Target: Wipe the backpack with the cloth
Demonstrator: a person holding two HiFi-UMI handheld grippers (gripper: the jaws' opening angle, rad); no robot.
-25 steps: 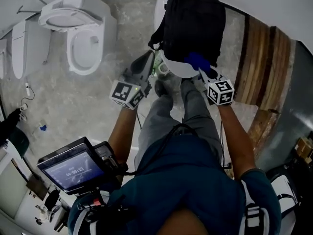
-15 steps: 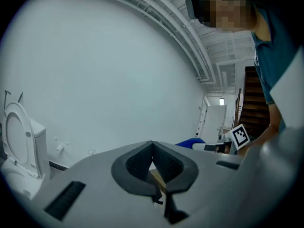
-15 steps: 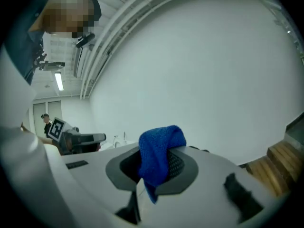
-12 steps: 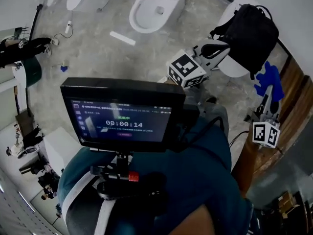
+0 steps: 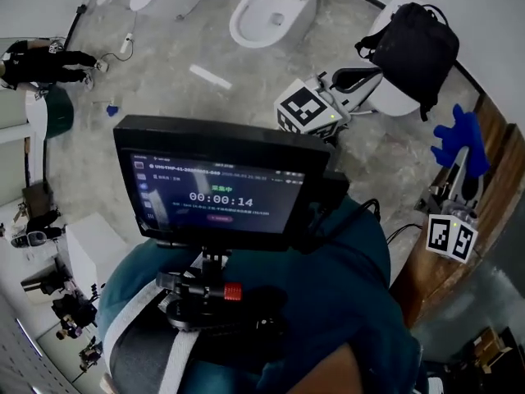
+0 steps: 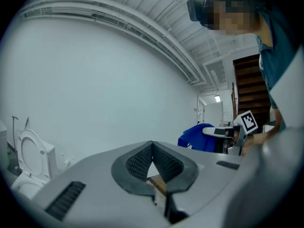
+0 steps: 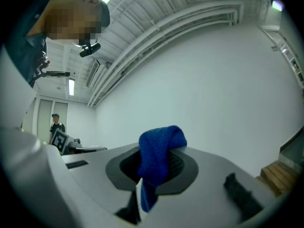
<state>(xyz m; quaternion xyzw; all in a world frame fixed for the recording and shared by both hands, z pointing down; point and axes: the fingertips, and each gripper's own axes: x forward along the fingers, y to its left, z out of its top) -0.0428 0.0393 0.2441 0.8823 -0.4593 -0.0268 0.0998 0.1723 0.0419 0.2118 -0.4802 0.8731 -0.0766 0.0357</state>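
Note:
The black backpack [image 5: 414, 52] rests on a white round seat [image 5: 395, 105] at the head view's upper right. My left gripper [image 5: 367, 79] points at the seat's left side, just beside the pack. In the left gripper view its jaws [image 6: 152, 144] are shut with nothing between them. My right gripper [image 5: 466, 153] is held up to the right of the backpack, apart from it, shut on the blue cloth [image 5: 459, 134]. The right gripper view shows the cloth [image 7: 159, 156] bunched between the pads and hanging over them, against a bare white wall. The cloth [image 6: 202, 137] also shows in the left gripper view.
A recording monitor [image 5: 221, 187] on the person's chest blocks the middle of the head view. A white toilet [image 5: 271, 11] stands at the top on the grey floor, with a white strip [image 5: 211, 76] near it. Wooden boards [image 5: 496, 179] run along the right. A bystander [image 7: 56, 122] stands far off.
A second ago both grippers were at the backpack, the cloth against it. The head view has since swung aside, and the right gripper now holds the cloth away to the backpack's right.

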